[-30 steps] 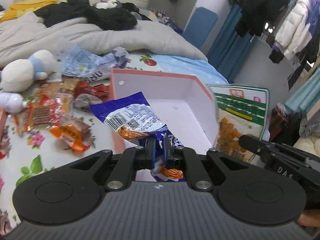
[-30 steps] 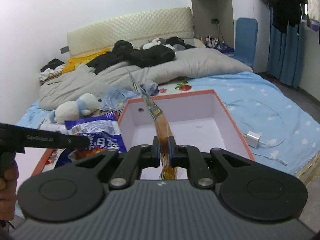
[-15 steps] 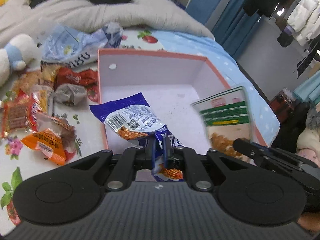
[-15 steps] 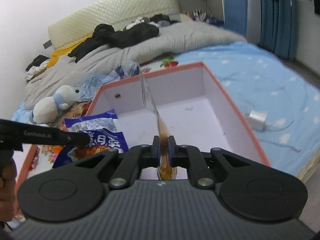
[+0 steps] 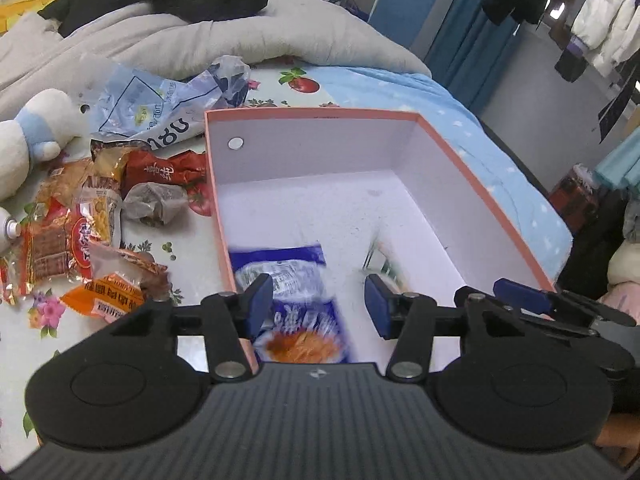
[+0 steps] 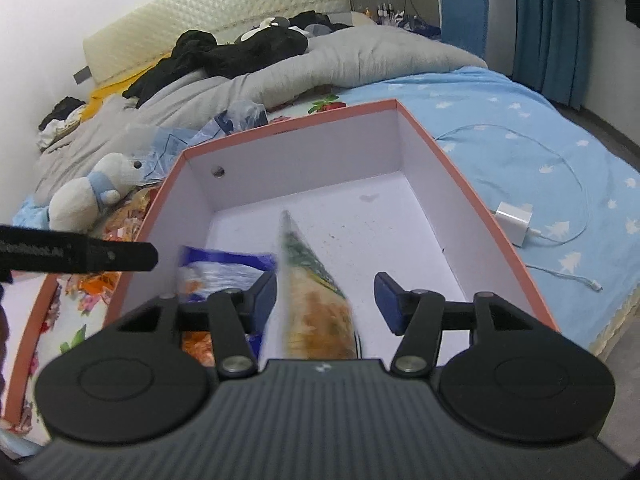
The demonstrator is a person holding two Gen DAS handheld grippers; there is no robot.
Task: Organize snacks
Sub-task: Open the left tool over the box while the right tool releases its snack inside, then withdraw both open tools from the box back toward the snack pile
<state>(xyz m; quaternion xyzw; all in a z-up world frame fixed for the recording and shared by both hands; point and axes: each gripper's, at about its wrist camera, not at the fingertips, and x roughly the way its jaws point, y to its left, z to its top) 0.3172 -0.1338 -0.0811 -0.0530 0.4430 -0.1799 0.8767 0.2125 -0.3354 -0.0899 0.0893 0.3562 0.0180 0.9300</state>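
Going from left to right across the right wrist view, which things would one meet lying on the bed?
Plush toy → orange-rimmed box → white charger.

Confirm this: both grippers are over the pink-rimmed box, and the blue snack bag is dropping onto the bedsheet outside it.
Wrong in one respect. The blue snack bag is dropping inside the pink-rimmed box, not onto the bedsheet outside; the left wrist view shows it against the box's white floor. The left gripper and right gripper are indeed over the box, jaws opening.
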